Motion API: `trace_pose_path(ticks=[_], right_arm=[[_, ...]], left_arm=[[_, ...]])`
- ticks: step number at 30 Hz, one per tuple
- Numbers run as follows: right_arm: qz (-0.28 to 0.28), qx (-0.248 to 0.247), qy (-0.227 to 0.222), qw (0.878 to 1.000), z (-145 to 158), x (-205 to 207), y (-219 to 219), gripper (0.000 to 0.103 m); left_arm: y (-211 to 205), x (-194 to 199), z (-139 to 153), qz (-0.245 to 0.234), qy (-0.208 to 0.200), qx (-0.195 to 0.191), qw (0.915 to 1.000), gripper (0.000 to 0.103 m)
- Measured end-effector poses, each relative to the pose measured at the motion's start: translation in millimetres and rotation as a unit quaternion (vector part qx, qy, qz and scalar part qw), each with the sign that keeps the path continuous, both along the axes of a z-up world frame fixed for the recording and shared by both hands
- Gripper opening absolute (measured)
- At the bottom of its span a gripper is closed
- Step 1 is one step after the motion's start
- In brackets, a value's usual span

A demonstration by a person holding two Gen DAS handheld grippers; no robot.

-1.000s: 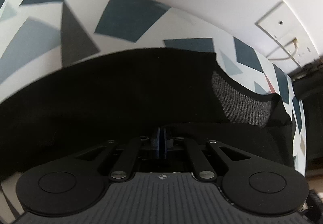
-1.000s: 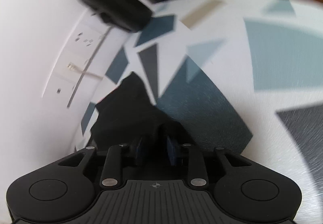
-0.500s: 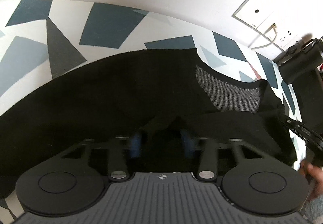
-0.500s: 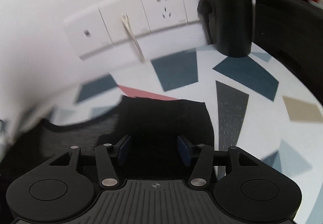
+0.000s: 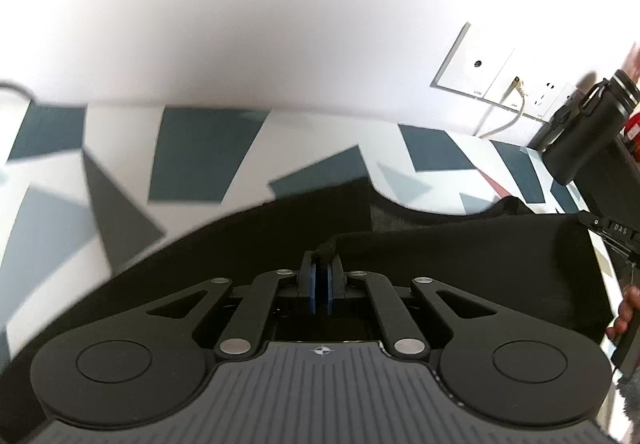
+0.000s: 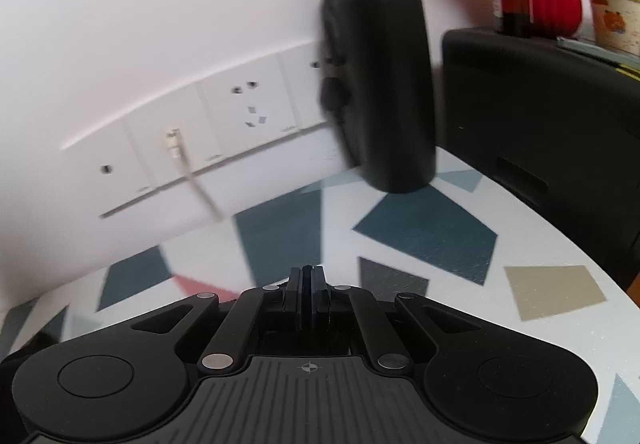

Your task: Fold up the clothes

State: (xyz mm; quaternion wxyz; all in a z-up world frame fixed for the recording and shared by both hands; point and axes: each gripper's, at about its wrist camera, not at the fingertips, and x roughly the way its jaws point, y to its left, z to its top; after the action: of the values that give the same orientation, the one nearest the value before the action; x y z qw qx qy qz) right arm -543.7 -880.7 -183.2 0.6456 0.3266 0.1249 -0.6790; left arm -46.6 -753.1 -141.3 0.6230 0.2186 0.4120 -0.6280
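Table (image 5: 120,131), white w/ grey-blue geometric patches, runs up to a wall w/ a socket plate (image 5: 496,79). A black flask (image 6: 380,75) stands at the wall end beside a black box (image 6: 540,131).

Black garment (image 5: 460,268) lies spread across the near half of the table. Its long axis runs left–right as the left wrist view shows it; a grey-lined neck opening (image 5: 384,209) sits at the far edge, right of centre. One edge is already raised and stretched rightward as a taut band.

Left gripper (image 5: 321,272): jaws all but together, clamped on a small bunch of black cloth that pokes up just above the blue pads (image 5: 310,284). They have just been easing slightly apart, cloth still pinched between them. The garment lies directly under and ahead of these jaws, extending mainly right.

Right gripper (image 6: 307,284): jaws have just snapped closed, pads pressed together. A sliver of black cloth shows at their left base; whether cloth is actually nipped, can't tell from this view. This gripper's body (image 5: 612,232) shows at the right end of the band, w/ the person's fingers (image 5: 624,308) on the handle.

Judgement: both grippers sit on the same near edge, L nearer mid-length, R at the right-hand corner. The coming fold turns on carrying that edge away toward the neck side, across the long axis.
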Motion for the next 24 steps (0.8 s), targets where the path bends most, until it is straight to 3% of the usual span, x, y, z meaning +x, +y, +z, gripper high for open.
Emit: trace_pose_path(ticks=[1, 3, 5, 6, 9, 12, 15, 16, 17, 18, 19, 22, 24], right_arm=[[-0.002, 0.007, 0.005, 1.0, -5.8, 1.0, -3.8, 0.004], [-0.005, 0.013, 0.01, 1.0, -13.6, 3.0, -5.4, 0.011], [-0.013, 0.006, 0.006, 1.0, -13.5, 3.4, 2.7, 0.036], [-0.016, 0.003, 0.004, 1.0, -13.4, 3.6, 6.8, 0.038], [0.006, -0.021, 0.005, 1.0, -0.8, 7.7, 31.9, 0.04], [0.028, -0.028, 0.003, 0.999, 10.0, 10.7, 55.8, 0.04], [0.047, -0.027, 0.01, 0.998, 14.5, 14.7, 77.1, 0.042], [0.051, -0.026, 0.02, 0.998, 14.1, 17.4, 83.1, 0.044], [0.052, -0.025, 0.024, 0.998, 12.7, 19.6, 88.7, 0.048], [0.053, -0.023, 0.027, 0.998, 11.0, 21.7, 94.2, 0.05], [0.057, -0.016, 0.026, 0.998, 7.9, 23.5, 97.6, 0.051], [0.064, 0.003, 0.027, 0.998, -0.7, 28.4, 104.3, 0.051], [0.069, 0.001, 0.03, 0.997, -2.4, 30.6, 107.5, 0.051]], left_arm=[[-5.4, -1.8, -5.4, 0.0, -0.007, 0.013, 0.9999, 0.021], [-9.6, -3.8, -12.1, 0.002, -0.014, 0.028, 0.9995, 0.047], [-5.3, -3.5, -12.6, 0.005, -0.011, 0.024, 0.9996, 0.059], [0.3, -2.8, -10.8, 0.005, -0.004, 0.021, 0.9998, 0.064], [19.2, -5.4, -5.8, -0.006, 0.022, 0.017, 0.9996, 0.064], [32.6, -21.5, -7.3, -0.045, 0.022, 0.023, 0.9985, 0.064], [38.8, -44.1, -16.7, -0.069, -0.026, 0.019, 0.9971, 0.063], [39.5, -46.8, -19.1, -0.066, -0.032, 0.016, 0.9972, 0.063], [40.1, -48.7, -21.3, -0.062, -0.036, 0.013, 0.9974, 0.051], [40.7, -50.6, -23.5, -0.057, -0.04, 0.01, 0.9975, 0.022], [40.7, -48.8, -23.7, -0.045, -0.036, 0.012, 0.9983, 0.01], [43.0, -40.4, -17.4, -0.023, -0.016, 0.021, 0.9994, 0.006], [47.5, -36.0, -10.0, -0.029, -0.031, 0.018, 0.999, 0.006]])
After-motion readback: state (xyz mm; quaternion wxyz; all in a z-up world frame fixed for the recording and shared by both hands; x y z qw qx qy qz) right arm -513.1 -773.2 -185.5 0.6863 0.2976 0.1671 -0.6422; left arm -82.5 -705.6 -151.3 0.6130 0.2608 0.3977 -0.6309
